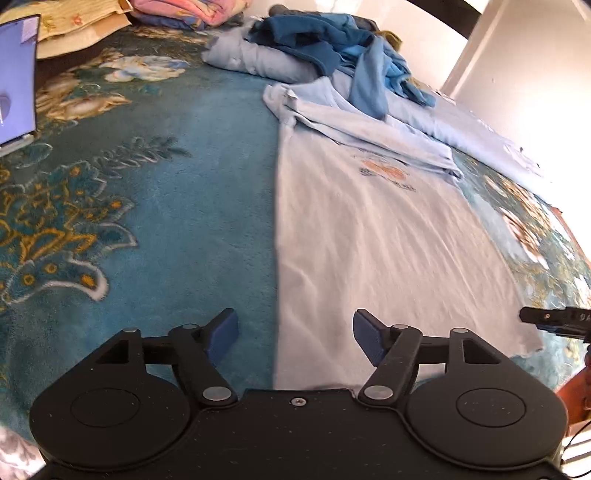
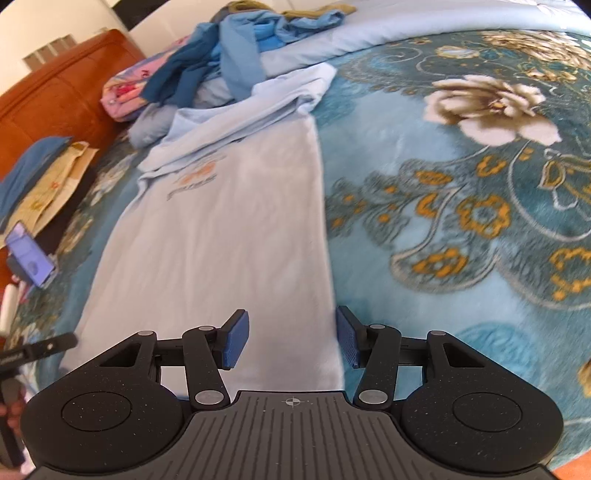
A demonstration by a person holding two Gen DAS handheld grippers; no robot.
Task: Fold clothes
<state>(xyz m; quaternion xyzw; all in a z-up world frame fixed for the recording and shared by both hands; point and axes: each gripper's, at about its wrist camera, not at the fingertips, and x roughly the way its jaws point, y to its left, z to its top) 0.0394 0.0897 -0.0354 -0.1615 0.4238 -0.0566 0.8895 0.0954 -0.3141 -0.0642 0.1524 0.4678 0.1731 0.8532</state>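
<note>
A pale blue T-shirt (image 1: 373, 236) with an orange print lies flat on the teal floral blanket, its sides folded in to a long strip; it also shows in the right wrist view (image 2: 221, 236). My left gripper (image 1: 295, 338) is open and empty over the shirt's near left corner. My right gripper (image 2: 291, 338) is open and empty over the shirt's near right edge. The right gripper's tip shows at the right edge of the left wrist view (image 1: 554, 319), and the left gripper's tip at the left edge of the right wrist view (image 2: 37, 349).
A heap of blue clothes (image 1: 325, 44) lies at the far end of the bed on a pale blue sheet (image 1: 461, 125). A phone (image 2: 31, 258) stands at the left. Folded pink and yellow fabrics (image 1: 192, 13) lie by the brown headboard (image 2: 55, 96).
</note>
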